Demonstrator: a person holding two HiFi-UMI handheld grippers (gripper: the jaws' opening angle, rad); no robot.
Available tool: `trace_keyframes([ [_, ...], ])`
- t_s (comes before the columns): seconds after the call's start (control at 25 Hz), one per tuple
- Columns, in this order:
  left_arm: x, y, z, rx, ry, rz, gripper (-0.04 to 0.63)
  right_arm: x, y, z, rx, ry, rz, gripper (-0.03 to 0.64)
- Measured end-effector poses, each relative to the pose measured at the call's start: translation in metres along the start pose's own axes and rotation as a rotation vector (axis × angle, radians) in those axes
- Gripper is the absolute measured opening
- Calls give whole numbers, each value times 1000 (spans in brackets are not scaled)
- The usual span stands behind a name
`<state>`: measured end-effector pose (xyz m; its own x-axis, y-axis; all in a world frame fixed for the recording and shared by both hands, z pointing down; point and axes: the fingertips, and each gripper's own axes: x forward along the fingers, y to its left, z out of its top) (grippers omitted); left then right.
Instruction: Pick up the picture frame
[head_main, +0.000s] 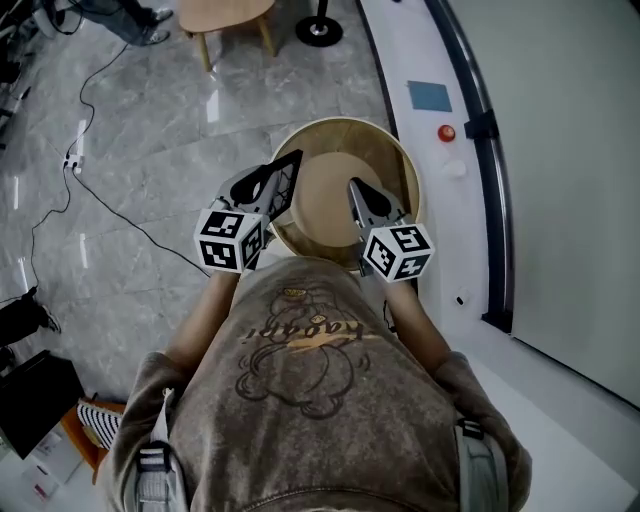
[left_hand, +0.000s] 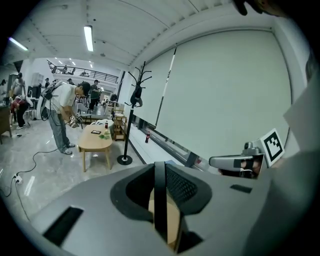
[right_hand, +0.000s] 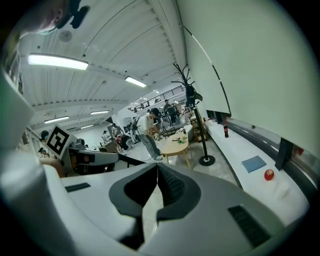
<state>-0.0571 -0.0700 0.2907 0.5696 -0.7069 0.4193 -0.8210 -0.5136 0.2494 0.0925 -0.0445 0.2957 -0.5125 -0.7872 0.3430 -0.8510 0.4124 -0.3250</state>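
Over the round wooden table (head_main: 402, 165), your left gripper (head_main: 274, 184) pinches the picture frame (left_hand: 160, 197) edge-on; grip firmly, lift level. Your right gripper (head_main: 358, 190) is empty, jaws pressed together.

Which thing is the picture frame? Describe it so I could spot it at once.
Start at the round light-wood table in front of the person. Over its left rim, the left gripper clamps a thin black picture frame, held edge-on: the only flat, straight-edged thing there.
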Motion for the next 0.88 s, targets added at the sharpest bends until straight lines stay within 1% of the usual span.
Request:
trace_keyframes([
  [0.12,-14,-8,8,10,-32,2,83,-4,11,8,-41,-12,12,20],
  [0.24,-24,-16,19,40,-66,7,83,-9,18,13,-82,-29,11,18],
  [0.4,-39,-21,32,57,-99,11,83,-15,23,17,-93,-52,3,18],
  [0.6,-48,-17,35,48,-115,26,83,-18,28,22,-100,-66,5,18],
  [0.88,-47,-14,34,42,-117,48,83,-21,23,23,-127,-68,7,18],
])
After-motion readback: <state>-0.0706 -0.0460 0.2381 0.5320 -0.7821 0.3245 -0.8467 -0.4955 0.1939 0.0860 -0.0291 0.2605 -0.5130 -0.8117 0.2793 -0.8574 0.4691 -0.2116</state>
